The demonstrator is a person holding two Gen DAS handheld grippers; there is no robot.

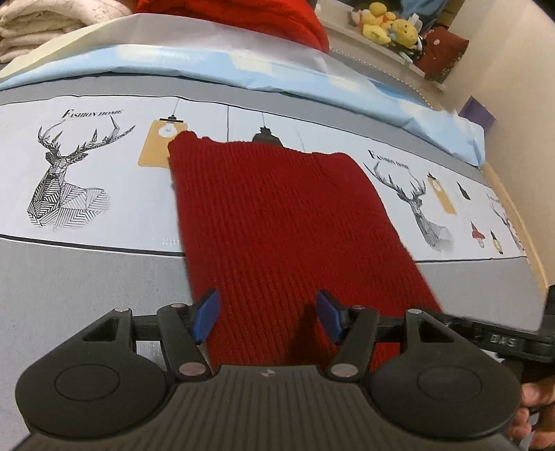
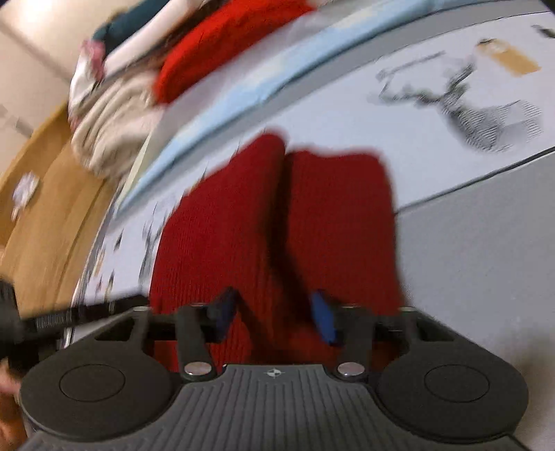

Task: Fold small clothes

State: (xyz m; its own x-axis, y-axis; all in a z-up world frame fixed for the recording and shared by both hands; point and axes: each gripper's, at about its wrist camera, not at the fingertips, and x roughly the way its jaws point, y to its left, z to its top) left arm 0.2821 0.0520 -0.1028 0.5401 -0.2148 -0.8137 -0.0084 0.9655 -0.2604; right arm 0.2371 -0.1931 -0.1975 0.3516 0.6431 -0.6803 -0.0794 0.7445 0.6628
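Here, going line by line from the tools outward:

Left gripper (image 1: 269, 314): low centre of its own view, its blue pads (image 1: 207, 314) standing well apart over the near end of the cloth, nothing pinched between them.

Right gripper (image 2: 274, 317): low centre of its blurred view, jaws part-way apart above the cloth; whether a fold is caught between them I cannot tell.

Red knit garment (image 1: 277, 222): ribbed, lying flat in the middle of the frame, running from under the left gripper up towards the top; in the right view (image 2: 277, 215) it shows a lengthwise crease down its middle.

Bedsheet (image 1: 86, 263): grey and white, printed with stag heads and hanging lamps, under the garment.

Light blue sheet (image 1: 208, 66): a band across the upper part of the frame.

Bright red cloth (image 1: 249, 17): top centre.

Cream folded pile (image 1: 31, 24): upper left corner.

Yellow plush toys (image 1: 388, 24): upper right.

Hand (image 1: 536, 395): lower right edge, fingers only.
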